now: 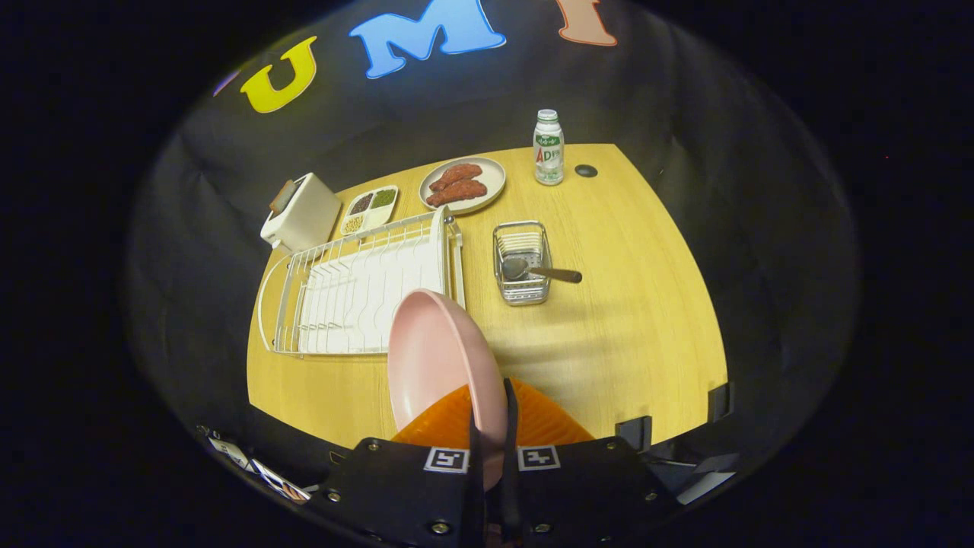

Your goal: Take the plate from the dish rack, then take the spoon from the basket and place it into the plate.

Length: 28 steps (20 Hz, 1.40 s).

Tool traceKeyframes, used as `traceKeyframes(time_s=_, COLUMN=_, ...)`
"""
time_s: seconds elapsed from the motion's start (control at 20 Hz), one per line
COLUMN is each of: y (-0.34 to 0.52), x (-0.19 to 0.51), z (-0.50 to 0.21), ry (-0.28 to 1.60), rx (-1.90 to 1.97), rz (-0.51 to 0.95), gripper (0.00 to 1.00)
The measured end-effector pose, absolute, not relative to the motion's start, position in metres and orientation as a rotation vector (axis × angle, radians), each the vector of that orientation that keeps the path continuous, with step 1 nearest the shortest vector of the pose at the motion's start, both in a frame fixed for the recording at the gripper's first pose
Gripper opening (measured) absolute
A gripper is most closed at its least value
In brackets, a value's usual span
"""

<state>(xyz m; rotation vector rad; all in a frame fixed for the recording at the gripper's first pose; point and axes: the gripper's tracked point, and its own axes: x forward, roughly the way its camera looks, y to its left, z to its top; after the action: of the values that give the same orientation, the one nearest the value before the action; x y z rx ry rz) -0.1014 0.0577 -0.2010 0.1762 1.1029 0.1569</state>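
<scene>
In the gripper view, you look down on a yellow wooden table (609, 335) from above. Your gripper (491, 426) is closed nearly all the way, and both fingers press on the rim of a pink plate (430, 358). The plate stands on edge, rising from between the fingers toward 11 o'clock, held above the table.

Just beyond the plate, at 10 o'clock, lies the white wire dish rack (358, 293); the plate's upper edge overlaps the rack's near right corner from this angle. At 1 o'clock, well apart from the fingers, sits a small wire basket (522, 262) with a spoon (533, 269) lying across it, bowl inside and handle sticking out over the right rim.

Farther off, around 12 o'clock, you find a round plate of reddish food (462, 185), a divided tray of grains (369, 209) to its left, a white toaster (300, 213) at the far left corner, and a small bottle (549, 148) near the back edge.

Bare tabletop stretches ahead of the fingers and to 2 o'clock, right of the basket, out to the table's right edge.
</scene>
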Motion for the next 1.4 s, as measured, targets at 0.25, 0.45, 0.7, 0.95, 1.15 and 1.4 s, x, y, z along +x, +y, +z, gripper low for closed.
traceKeyframes(time_s=0.25, y=0.076, x=-0.123, z=-0.247, ry=1.175, rx=0.212, rz=0.239, gripper=0.09)
traceKeyframes(time_s=0.45, y=0.091, x=-0.122, z=-0.270, ry=1.155, rx=0.219, rz=0.315, gripper=0.09)
traceKeyframes(time_s=0.7, y=0.096, x=-0.122, z=-0.300, ry=1.153, rx=0.210, rz=0.371, gripper=0.09)
traceKeyframes(time_s=0.95, y=0.094, x=-0.119, z=-0.329, ry=1.173, rx=0.306, rz=0.434, gripper=0.09)
traceKeyframes(time_s=1.15, y=0.085, x=-0.114, z=-0.341, ry=1.199, rx=0.384, rz=0.438, gripper=0.11)
traceKeyframes(time_s=1.4, y=0.064, x=-0.108, z=-0.355, ry=1.190, rx=0.273, rz=0.413, gripper=0.18)
